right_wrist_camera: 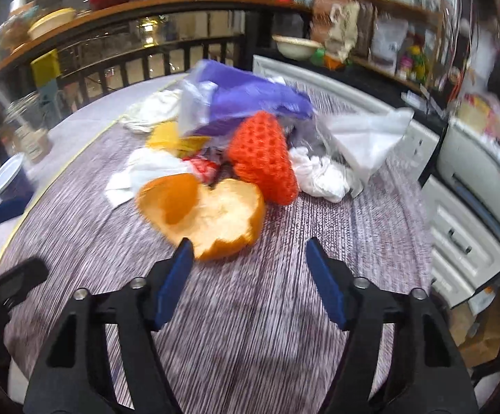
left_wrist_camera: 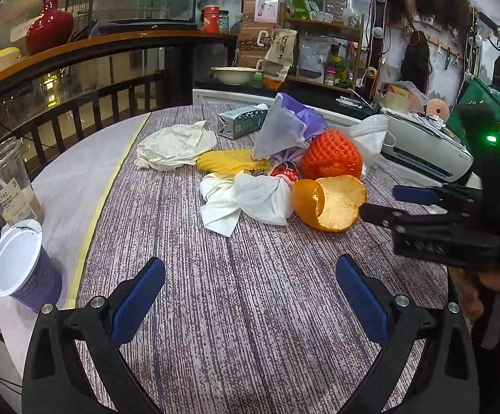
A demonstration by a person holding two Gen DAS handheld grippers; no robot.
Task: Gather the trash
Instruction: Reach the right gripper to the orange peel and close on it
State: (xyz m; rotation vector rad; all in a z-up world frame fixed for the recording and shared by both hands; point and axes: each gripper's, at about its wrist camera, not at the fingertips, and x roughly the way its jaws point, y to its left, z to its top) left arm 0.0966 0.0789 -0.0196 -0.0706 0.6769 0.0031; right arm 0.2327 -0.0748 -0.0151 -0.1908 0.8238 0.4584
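A heap of trash lies mid-table: an orange peel [left_wrist_camera: 333, 203], an orange foam fruit net [left_wrist_camera: 331, 154], a yellow foam net [left_wrist_camera: 229, 163], crumpled white tissues [left_wrist_camera: 250, 200], a purple and clear plastic bag [left_wrist_camera: 284, 124], a green carton [left_wrist_camera: 241, 122] and a white paper wad [left_wrist_camera: 175, 146]. My left gripper [left_wrist_camera: 250, 293] is open and empty, short of the heap. My right gripper [right_wrist_camera: 250, 269] is open and empty; its left finger is right at the near rim of the orange peel [right_wrist_camera: 208, 214]. It also shows in the left wrist view [left_wrist_camera: 388, 203], at the peel's right edge. The right wrist view is motion-blurred.
An empty purple yogurt cup [left_wrist_camera: 18, 269] and a clear plastic cup [left_wrist_camera: 5, 183] stand at the table's left edge. A white printer [left_wrist_camera: 422, 151] sits at the right. A dark railing and a shelf with a red vase [left_wrist_camera: 49, 20] lie behind the table.
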